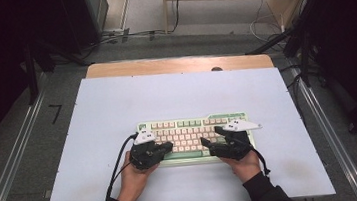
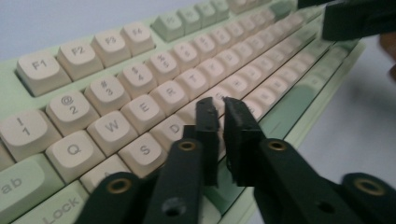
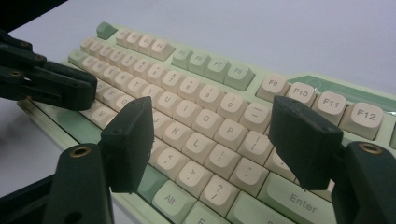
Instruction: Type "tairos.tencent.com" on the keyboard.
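A green keyboard [image 1: 197, 128] with cream keys lies just below the middle of the high view on the white worktop [image 1: 117, 107]. The left tool [image 2: 220, 105] sits over its lower left keys, jaws nearly together with only a thin gap and nothing between them. The right tool [image 3: 210, 133] hovers over the lower right keys, jaws spread wide apart.

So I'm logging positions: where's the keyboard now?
The keyboard lies at the mat's near centre in the high view, under the left gripper and right gripper.
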{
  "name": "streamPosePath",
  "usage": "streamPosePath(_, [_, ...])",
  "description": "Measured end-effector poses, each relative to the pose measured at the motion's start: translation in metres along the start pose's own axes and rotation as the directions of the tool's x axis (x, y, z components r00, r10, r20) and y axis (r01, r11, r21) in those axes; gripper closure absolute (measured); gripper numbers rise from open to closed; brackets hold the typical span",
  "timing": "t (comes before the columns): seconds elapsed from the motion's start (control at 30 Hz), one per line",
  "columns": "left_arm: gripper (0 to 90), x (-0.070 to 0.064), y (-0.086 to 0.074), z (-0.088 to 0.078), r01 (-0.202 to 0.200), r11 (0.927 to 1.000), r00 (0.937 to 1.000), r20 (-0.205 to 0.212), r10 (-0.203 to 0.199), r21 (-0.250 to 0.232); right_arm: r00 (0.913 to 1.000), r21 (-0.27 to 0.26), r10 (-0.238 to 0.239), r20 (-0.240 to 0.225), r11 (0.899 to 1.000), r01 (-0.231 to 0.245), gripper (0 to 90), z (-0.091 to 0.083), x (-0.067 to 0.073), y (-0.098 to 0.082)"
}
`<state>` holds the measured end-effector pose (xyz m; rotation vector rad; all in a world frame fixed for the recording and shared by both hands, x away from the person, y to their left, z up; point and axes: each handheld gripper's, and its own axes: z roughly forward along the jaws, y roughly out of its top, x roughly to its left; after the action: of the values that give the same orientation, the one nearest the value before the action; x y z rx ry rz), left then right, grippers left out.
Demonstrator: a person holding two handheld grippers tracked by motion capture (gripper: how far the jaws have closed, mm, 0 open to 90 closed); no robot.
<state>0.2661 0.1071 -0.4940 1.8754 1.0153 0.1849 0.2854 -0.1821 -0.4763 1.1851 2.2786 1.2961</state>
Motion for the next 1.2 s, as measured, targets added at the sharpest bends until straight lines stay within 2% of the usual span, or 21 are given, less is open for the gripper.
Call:
streamPosePath(0.07, [66.4, 0.000, 0.002, -0.009, 0.003, 0.9987, 0.9998, 0.017, -0.002, -0.051, 1.0000, -0.008, 0.000, -0.002, 1.000, 0.000, 29.4, -0.001, -0.001, 0.000])
streamPosePath(0.13, [55.3, 0.003, 0.003, -0.019, 0.012, 0.9946, 0.9998, 0.016, -0.010, -0.103, 1.0000, -0.013, 0.005, 0.002, 1.000, -0.005, 29.4, -0.003, -0.002, 0.001])
streamPosePath(0.17, [51.9, 0.005, 0.002, -0.024, 0.020, 0.9916, 0.9997, 0.013, -0.018, -0.128, 1.0000, -0.014, 0.010, 0.002, 1.000, -0.010, 29.4, -0.003, -0.003, 0.001])
streamPosePath(0.23, [43.8, 0.012, 0.002, -0.032, 0.036, 0.9847, 0.9991, -0.017, -0.040, -0.171, 0.9999, -0.017, 0.012, 0.004, 1.000, -0.011, 29.4, -0.004, -0.004, 0.001])
streamPosePath(0.4, [38.7, 0.029, 0.000, -0.042, 0.088, 0.9736, 0.9924, -0.066, -0.104, -0.211, 1.0000, -0.018, 0.009, 0.003, 1.000, -0.008, 29.4, -0.003, -0.003, 0.002])
streamPosePath(0.53, [38.2, 0.034, -0.003, -0.041, 0.097, 0.9742, 0.9882, -0.097, -0.118, -0.204, 0.9999, -0.014, 0.010, 0.003, 1.000, -0.010, 29.7, -0.002, -0.003, 0.002])
streamPosePath(0.7, [38.2, 0.034, -0.003, -0.040, 0.090, 0.9754, 0.9874, -0.110, -0.114, -0.201, 0.9999, -0.023, 0.012, 0.009, 1.000, -0.012, 31.8, -0.001, -0.004, 0.004])
streamPosePath(0.93, [38.2, 0.033, -0.004, -0.039, 0.087, 0.9763, 0.9871, -0.115, -0.111, -0.198, 0.9997, -0.043, 0.013, 0.019, 0.999, -0.012, 48.3, 0.001, -0.004, 0.007])
streamPosePath(1.03, [38.2, 0.033, -0.004, -0.038, 0.084, 0.9772, 0.9873, -0.116, -0.108, -0.195, 0.9996, -0.052, 0.025, 0.012, 0.998, -0.025, 61.0, 0.004, -0.004, 0.009])
streamPosePath(1.2, [38.2, 0.033, -0.004, -0.037, 0.083, 0.9780, 0.9878, -0.114, -0.106, -0.191, 0.9998, -0.041, 0.017, 0.001, 0.999, -0.017, 83.5, 0.009, -0.002, 0.013])
